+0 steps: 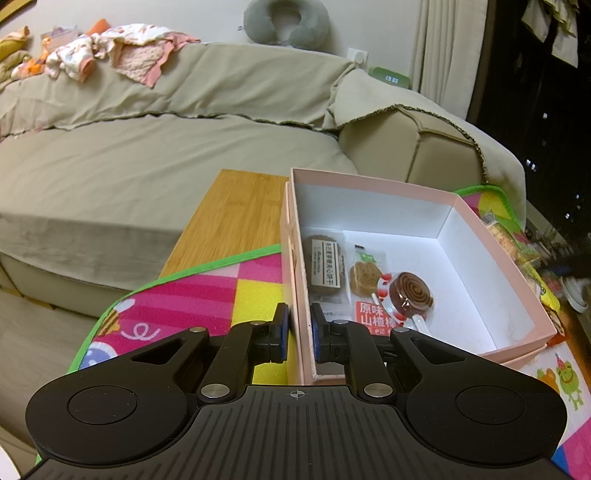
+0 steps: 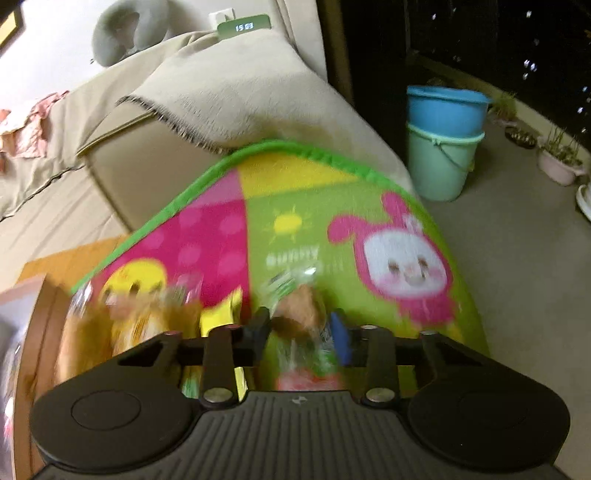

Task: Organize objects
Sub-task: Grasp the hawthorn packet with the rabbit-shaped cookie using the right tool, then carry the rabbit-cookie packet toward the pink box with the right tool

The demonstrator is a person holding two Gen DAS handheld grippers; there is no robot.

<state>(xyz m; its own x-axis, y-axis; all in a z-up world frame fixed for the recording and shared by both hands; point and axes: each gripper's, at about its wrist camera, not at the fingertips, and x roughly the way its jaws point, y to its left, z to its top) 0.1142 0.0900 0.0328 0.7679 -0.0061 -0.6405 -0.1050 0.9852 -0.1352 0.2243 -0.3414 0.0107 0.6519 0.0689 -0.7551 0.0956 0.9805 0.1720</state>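
Observation:
A pink box (image 1: 369, 184) with a white inside stands on the colourful play mat (image 1: 192, 295). It holds a dark wrapped cake (image 1: 325, 269), a brown wrapped biscuit (image 1: 365, 275) and a spiral lollipop (image 1: 412, 293). My left gripper (image 1: 300, 328) is shut on the box's left wall, one finger outside and one inside. In the blurred right wrist view, my right gripper (image 2: 301, 332) is closed around a clear-wrapped brown snack (image 2: 299, 306) above the mat (image 2: 332, 206). More wrapped snacks (image 2: 144, 310) lie to its left.
A beige sofa (image 1: 147, 155) stands behind the wooden table (image 1: 240, 214), with clothes (image 1: 110, 51) on its back. A grey neck pillow (image 1: 286, 22) and a green clock (image 1: 389, 77) are by the wall. Stacked blue and green buckets (image 2: 443, 140) stand on the floor at the right.

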